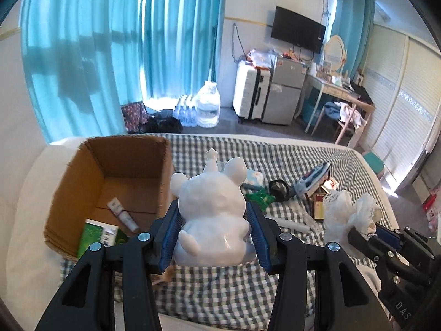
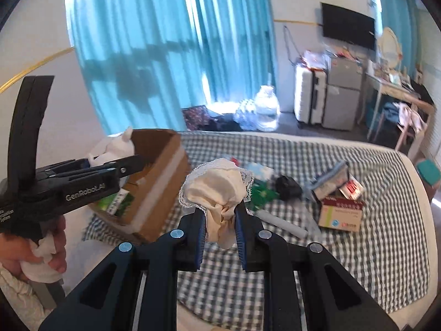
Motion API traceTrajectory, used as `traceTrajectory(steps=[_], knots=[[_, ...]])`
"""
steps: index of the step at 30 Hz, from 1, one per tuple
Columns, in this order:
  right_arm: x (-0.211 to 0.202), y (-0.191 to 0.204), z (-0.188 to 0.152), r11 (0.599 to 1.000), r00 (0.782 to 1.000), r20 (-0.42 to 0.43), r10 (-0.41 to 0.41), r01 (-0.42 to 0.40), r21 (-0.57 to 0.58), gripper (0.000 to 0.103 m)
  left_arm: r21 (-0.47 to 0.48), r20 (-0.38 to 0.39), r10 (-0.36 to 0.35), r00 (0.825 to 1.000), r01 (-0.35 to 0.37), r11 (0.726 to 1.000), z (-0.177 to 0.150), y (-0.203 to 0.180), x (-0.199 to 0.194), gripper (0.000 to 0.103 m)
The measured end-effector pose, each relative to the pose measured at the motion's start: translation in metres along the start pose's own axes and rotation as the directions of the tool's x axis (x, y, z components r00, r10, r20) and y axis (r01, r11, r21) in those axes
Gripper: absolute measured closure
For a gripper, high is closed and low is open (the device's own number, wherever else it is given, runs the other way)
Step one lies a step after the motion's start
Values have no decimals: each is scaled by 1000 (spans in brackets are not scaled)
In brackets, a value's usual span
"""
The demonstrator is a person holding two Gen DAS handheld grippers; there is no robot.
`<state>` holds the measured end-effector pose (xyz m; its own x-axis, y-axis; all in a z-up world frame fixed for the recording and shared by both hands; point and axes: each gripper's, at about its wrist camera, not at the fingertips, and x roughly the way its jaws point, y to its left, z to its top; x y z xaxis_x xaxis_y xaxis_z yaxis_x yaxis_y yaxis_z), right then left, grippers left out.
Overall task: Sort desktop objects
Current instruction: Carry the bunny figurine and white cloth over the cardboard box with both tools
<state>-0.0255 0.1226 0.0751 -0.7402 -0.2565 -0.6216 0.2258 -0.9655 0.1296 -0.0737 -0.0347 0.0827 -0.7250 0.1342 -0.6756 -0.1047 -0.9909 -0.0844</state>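
Both tools loaded and held above the checked bed, with the open brown cardboard box (image 1: 110, 187) at centre left of the left wrist view.

The left tool (image 1: 215, 237) is clenched on a glossy white ceramic mouse figurine (image 1: 213, 209), its pads pressing the belly flanks low in the frame. The figurine stands upright with its long axis vertical, ears uppermost and its back to the camera. It looks stiff, slick and breakable, so I judge the wide body a safer hold than the ears or tail. The right tool (image 2: 220, 231) is clamped on a bunched cream cloth with a white lace edge (image 2: 217, 190), seen at centre of the right wrist view. It is soft and light, billows above the pads with no clear axis, and is safe to pinch anywhere.
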Motion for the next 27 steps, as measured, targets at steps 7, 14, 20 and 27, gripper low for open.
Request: traceTrajectory(steps=[7,14,20,27], knots=[[9,54,15,993,996,2,86,-85,-77,85,-30,26,53,998,-52,998,4,42,-17,54],[46,100,23,978,985,-50,164,-169,-125,85,-65,5,113,994,-112,992,9,95,-7,54],[80,127,27,963,972,-103,211,-224,-150,85,-101,-36,146,989,-149,984,10,132,17,54],[138,143,21,949,947,-200,253,-282,-139,85,-140,-111,154,982,-169,976,6,168,63,54]])
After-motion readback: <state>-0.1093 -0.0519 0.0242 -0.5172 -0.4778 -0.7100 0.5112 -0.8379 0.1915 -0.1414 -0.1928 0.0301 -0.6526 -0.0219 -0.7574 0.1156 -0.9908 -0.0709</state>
